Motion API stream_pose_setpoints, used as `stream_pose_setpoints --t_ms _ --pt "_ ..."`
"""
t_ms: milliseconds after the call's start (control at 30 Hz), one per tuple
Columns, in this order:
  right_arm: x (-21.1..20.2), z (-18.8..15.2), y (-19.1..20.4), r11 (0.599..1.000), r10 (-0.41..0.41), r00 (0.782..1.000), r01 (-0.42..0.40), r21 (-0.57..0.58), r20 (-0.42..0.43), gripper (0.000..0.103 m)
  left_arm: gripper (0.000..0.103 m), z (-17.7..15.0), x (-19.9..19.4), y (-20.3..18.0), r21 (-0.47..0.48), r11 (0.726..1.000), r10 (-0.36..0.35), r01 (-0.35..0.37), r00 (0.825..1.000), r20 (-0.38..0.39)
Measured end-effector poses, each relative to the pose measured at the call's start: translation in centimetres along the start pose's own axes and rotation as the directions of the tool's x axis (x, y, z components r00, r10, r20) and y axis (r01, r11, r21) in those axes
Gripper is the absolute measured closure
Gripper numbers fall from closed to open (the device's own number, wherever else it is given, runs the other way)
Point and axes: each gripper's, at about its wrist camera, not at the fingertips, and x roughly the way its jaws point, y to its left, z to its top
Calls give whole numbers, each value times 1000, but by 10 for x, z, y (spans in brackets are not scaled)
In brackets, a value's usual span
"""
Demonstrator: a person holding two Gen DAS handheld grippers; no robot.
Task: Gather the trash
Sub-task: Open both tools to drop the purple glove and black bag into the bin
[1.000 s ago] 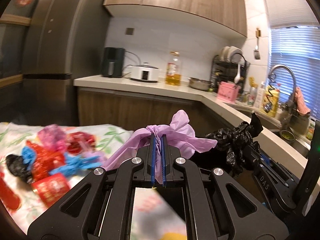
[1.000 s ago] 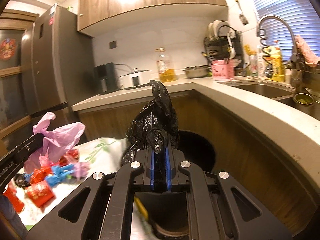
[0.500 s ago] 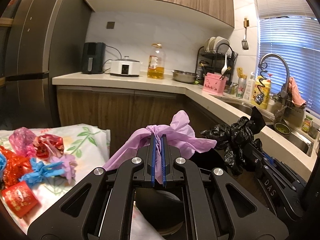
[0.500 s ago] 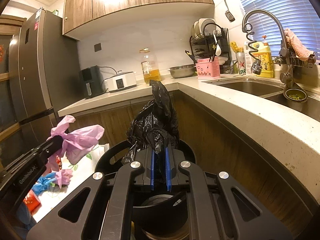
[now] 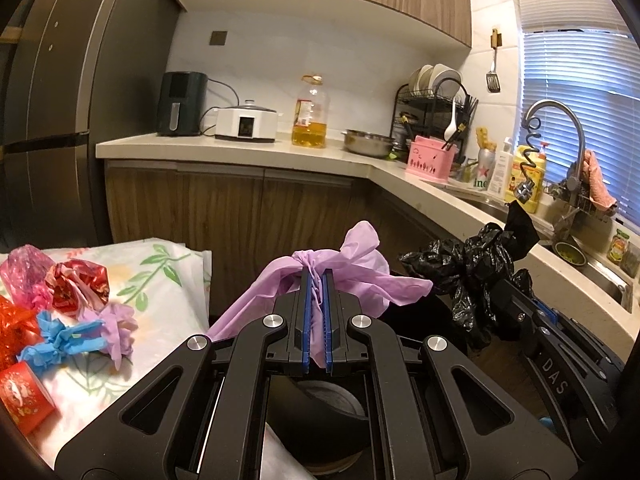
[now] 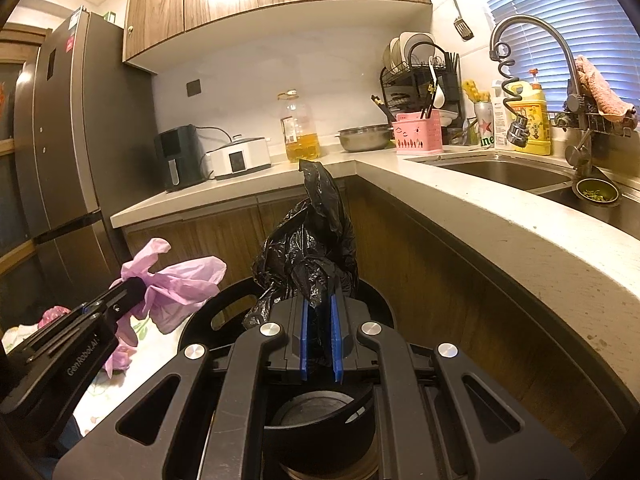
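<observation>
My left gripper (image 5: 316, 280) is shut on a crumpled pink plastic bag (image 5: 356, 272), pinched between its blue pads. My right gripper (image 6: 320, 304) is shut on a crumpled black plastic bag (image 6: 312, 248). Both bags hang above a round black trash bin (image 6: 208, 316), whose rim and dark inside show below the fingers in each wrist view. From the right wrist view the left gripper (image 6: 134, 286) and its pink bag (image 6: 180, 280) sit at the bin's left rim. The left wrist view shows the black bag (image 5: 472, 272) to the right.
Several coloured wrappers (image 5: 60, 312) lie on a floral cloth (image 5: 160, 280) left of the bin. A curved stone counter (image 6: 500, 224) runs close on the right, with a sink (image 6: 500, 172) and faucet. Wooden cabinets (image 5: 224, 204) stand behind the bin and a grey fridge (image 5: 48, 100) at far left.
Both grippers have moved right, away from the floral cloth and over the black bin, each still gripping its bag. The wrappers have slid to the left edge of the left view.
</observation>
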Motion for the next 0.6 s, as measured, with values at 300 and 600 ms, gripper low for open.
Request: stream_pose_setpoints --t_ms 300,600 --pt "8 1 -2 1000 -3 1000 3 -2 -2 89 98 -4 11 0 -9 1000 -21 21 1000 -6" --pt "7 4 -9 1000 -18 1000 18 15 7 74 79 -8 18 0 -8 999 -39 39 999 -22"
